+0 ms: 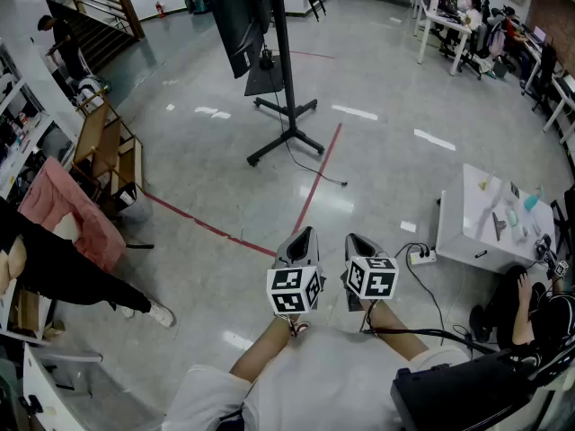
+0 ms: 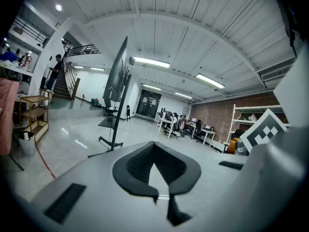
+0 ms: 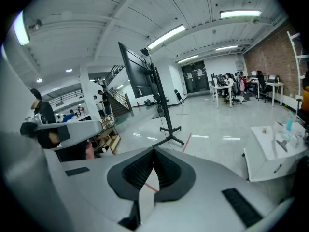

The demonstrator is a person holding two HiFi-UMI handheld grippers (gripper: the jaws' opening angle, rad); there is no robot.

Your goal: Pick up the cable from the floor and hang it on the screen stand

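Head view: cable lies on floor beside screen stand.
Left gripper and right gripper are both closed, holding nothing.

A glossy grey floor is carrying the screen stand; a thin black cable is trailing across a red tape line, and a power strip is lying beside a white counter.

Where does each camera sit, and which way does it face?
Head view: on the person's head, facing steeply down at the floor; shows forearms, left gripper, right gripper.
Left gripper view: on the left gripper, facing along its shut jaws.
Right gripper view: on the right gripper, likewise.
Shared: all show the screen stand.
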